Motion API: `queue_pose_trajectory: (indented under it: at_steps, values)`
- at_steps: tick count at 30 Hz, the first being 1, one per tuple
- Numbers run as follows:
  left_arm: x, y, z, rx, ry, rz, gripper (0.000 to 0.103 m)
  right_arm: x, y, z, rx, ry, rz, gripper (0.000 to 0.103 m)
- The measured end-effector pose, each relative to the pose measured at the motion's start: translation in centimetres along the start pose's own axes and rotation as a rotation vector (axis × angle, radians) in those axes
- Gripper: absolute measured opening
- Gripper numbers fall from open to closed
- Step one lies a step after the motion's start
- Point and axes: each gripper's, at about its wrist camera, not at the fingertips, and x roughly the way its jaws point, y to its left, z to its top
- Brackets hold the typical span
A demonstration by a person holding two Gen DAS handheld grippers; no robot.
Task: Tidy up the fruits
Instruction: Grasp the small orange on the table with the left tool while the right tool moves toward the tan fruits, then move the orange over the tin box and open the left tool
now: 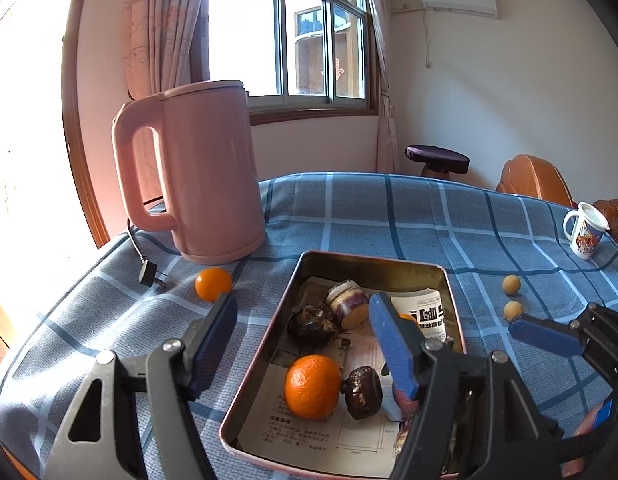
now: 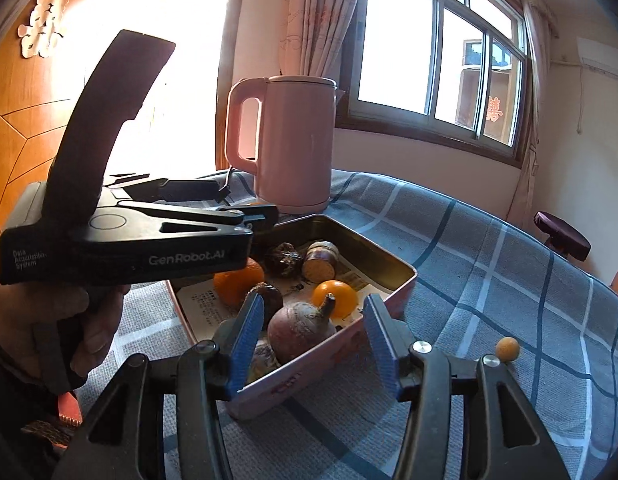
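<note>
A pink kettle (image 1: 201, 172) is stood on the checked tablecloth (image 1: 449, 232) just behind the metal tin (image 1: 449, 280), with a loose orange (image 1: 213, 283) beside its base and a mug (image 1: 585, 236) set near the far right edge. Oranges and dark fruits are gathered inside the tin, while two small tan fruits (image 1: 512, 296) are left on open cloth to its right. The left gripper (image 1: 309, 344) is held half open and empty astride the tin's left wall, and the right gripper (image 2: 313, 344) is held partly open, gripping nothing, over the tin's near corner.

Oranges (image 1: 312, 386) and dark fruits (image 1: 362, 392) — in tin (image 1: 371, 265).
</note>
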Motion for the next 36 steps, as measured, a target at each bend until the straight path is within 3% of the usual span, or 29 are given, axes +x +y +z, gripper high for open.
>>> queue_pose_trajectory:
  at_steps: [5,7,9,13,17,23,25,26,32,36]
  values:
    - [0.5,2.2,1.0,0.028,0.008,0.096,0.079,-0.2,-4.2,-0.2,0.110,0.020,-0.155,0.056]
    - [1.3,4.4,1.9,0.024,0.026,0.149,0.079,-0.4,-6.0,-0.4,0.177,0.007,-0.191,0.065]
    - [2.9,7.1,2.9,0.001,0.061,0.184,0.079,-0.4,-7.4,-0.6,0.230,0.000,-0.202,0.066]
    - [6.5,10.9,4.5,-0.056,0.158,0.156,0.078,-0.3,-8.3,-1.1,0.250,0.000,-0.209,0.066]
    - [9.5,10.5,4.6,-0.028,0.213,0.140,0.077,0.3,-8.3,-1.4,0.245,0.015,-0.207,0.067]
    - [14.4,8.8,3.5,0.002,0.321,0.093,0.064,0.6,-8.9,-2.0,0.265,0.021,-0.203,0.067]
    - [15.8,8.7,3.2,0.004,0.360,0.090,0.045,0.4,-9.1,-2.1,0.267,0.010,-0.212,0.067]
    - [16.2,8.8,3.0,-0.004,0.378,0.080,0.042,0.3,-9.2,-2.1,0.270,0.007,-0.216,0.067]
    - [13.1,8.1,3.4,-0.005,0.330,0.066,0.041,0.0,-9.9,-2.3,0.300,-0.005,-0.206,0.067]
    - [6.9,4.9,4.0,0.040,0.247,-0.071,0.041,-0.1,-10.4,-2.5,0.311,0.003,-0.221,0.067]
